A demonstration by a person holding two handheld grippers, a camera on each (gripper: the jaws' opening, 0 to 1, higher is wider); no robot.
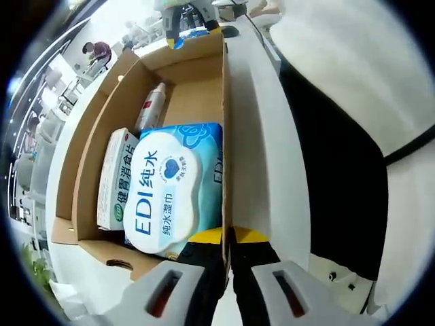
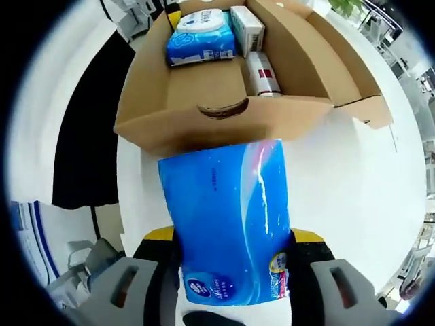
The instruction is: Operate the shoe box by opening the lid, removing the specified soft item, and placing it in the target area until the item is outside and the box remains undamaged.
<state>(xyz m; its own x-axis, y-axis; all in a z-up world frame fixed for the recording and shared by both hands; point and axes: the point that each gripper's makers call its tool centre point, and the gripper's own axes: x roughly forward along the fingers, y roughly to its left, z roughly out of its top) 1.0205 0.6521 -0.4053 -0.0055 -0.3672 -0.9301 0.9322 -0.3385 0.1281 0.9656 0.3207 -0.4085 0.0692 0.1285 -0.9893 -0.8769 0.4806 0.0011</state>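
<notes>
The open cardboard shoe box (image 1: 88, 136) holds a white and blue wet wipes pack (image 1: 166, 197), a green and white medicine box (image 1: 117, 176) and a small red and white bottle (image 1: 153, 105). My left gripper (image 1: 228, 261) is shut on the box's side wall, one jaw inside and one outside. My right gripper (image 2: 232, 236) is shut on a soft blue tissue pack (image 2: 231, 224), held outside the box (image 2: 183, 88) just before its end wall with the handle slot. The right gripper (image 1: 183, 17) also appears at the box's far end in the left gripper view.
The box sits on a white table (image 2: 340, 176). A person in a white top (image 1: 353, 61) and dark trousers (image 1: 333, 183) stands close along one long side of the box. Desks and people are far behind.
</notes>
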